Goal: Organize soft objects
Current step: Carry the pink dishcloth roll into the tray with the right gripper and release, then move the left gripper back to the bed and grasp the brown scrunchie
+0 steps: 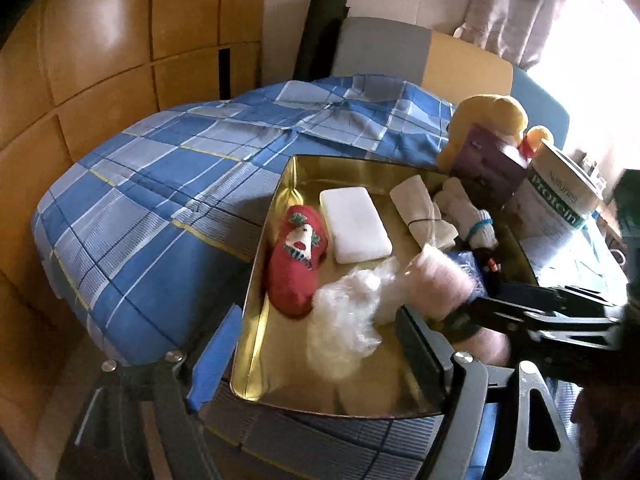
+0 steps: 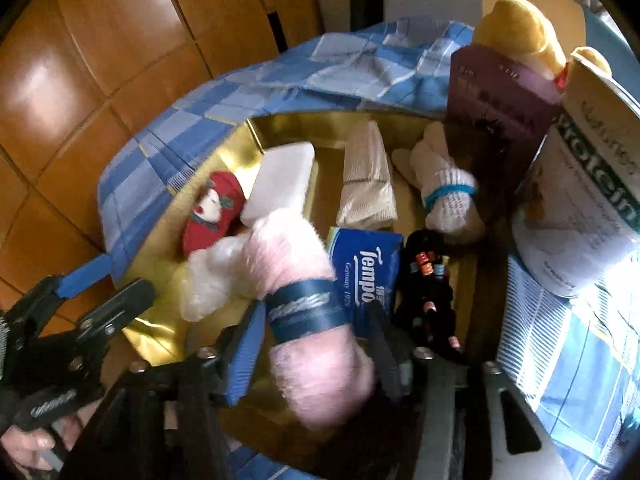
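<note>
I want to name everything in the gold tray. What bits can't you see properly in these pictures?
- Pink yarn: blurred in the right wrist view, so whether the right gripper pinches it is unclear.
- Tissue pack: half hidden behind the yarn there; barely seen in the left view.
- Plush toy: purple box covers its body in the left view.
- Black thing: dark, blurred, unrecognisable.
- Tray: near corner hidden by the left gripper.

In the tray: sock left, sponge beside it, tissue pack right of yarn
</note>
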A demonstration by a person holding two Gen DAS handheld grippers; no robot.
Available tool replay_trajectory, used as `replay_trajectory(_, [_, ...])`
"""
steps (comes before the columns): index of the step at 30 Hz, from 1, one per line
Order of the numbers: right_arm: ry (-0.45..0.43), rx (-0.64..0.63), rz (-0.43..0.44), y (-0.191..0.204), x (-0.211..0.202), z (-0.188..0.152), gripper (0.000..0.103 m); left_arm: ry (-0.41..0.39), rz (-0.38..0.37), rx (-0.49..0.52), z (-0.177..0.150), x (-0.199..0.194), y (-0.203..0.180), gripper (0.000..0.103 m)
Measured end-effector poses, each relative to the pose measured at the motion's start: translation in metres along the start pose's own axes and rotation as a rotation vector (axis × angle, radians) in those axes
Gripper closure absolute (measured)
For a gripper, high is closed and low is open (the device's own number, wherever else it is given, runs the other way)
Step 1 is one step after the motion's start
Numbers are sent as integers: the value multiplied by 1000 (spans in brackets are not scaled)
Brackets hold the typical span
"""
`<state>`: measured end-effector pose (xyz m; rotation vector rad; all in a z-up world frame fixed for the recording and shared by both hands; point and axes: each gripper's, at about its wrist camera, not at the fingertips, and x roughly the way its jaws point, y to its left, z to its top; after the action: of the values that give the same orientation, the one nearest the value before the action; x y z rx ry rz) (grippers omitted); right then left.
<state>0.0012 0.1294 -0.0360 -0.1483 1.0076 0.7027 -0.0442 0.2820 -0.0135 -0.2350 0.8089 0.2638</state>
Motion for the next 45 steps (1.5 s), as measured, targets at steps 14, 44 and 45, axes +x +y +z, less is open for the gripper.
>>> replay_trajectory(14, [-190,116,-78,-56,-88,-23,39,-66,-112,161,5,-28,-59,23])
replay_trajectory(44, [-559,933,-616,-317,-274,-196,39,-10,-424,593,-28,-34,-255,24])
replay_trajectory(45, [-602,979,-595,-322,-281,-205,39,1,-443,606,-30,-33,-265,24])
